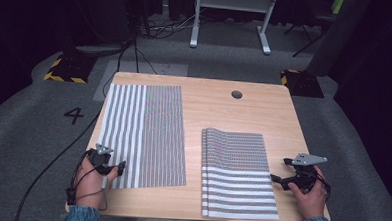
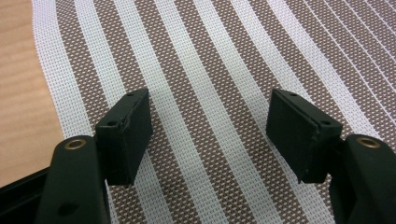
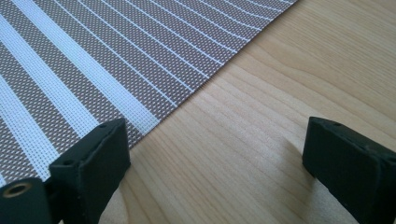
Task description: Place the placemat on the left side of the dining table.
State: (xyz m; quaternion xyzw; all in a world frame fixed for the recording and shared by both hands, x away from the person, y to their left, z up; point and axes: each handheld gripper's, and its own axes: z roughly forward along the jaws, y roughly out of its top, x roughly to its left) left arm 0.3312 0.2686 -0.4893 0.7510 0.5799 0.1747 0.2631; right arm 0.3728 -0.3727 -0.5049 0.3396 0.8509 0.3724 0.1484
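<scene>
Woven striped mats look light, limp and slightly slippery: one mat [image 1: 145, 133] lies flat at the surface's [image 1: 219, 111] left edge, under the spread-jawed left gripper [image 2: 210, 133]; a stack [image 1: 238, 175] sits near the right edge, beside the likewise released right gripper [image 3: 215, 163]. Pinch an edge.

Wooden table [image 1: 219, 106] bears one flat striped mat [image 1: 145, 133] (another stack [image 1: 237, 172] beside).

High view: my table [image 1: 219, 111] is evenly lit from above, room behind nearly black, picture soft. Fine stripes on the left mat [image 1: 148, 133] show colour moiré (upper part). Gripper views sharp, shadows faint, no glare.
</scene>
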